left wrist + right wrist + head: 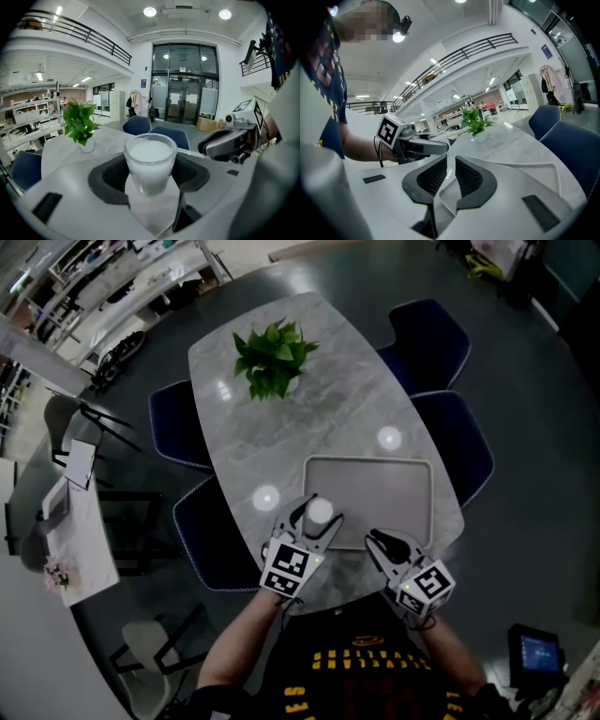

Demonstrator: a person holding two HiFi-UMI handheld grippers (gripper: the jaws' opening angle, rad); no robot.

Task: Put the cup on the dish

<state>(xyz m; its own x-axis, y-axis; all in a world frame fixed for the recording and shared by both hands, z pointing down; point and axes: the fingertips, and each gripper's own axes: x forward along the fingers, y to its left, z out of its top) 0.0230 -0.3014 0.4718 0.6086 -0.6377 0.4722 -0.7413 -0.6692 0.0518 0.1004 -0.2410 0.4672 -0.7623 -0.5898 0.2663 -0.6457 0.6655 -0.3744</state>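
Note:
A white frosted cup (pixel 320 512) (pixel 150 161) stands upright between the jaws of my left gripper (pixel 316 523) (pixel 151 180), which is shut on it. The cup hangs over the near left corner of the grey rectangular dish (pixel 412 486), a shallow tray on the marble table (pixel 281 437). My right gripper (pixel 378 540) (pixel 449 176) sits at the tray's near edge, to the right of the cup. Its jaws are shut with nothing between them. The tray's rim (pixel 534 168) shows ahead of it.
A potted green plant (pixel 274 357) (pixel 80 123) (pixel 475 121) stands at the table's far end. Dark blue chairs (pixel 433 338) (pixel 180 423) line both long sides. The table's near edge lies just under both grippers.

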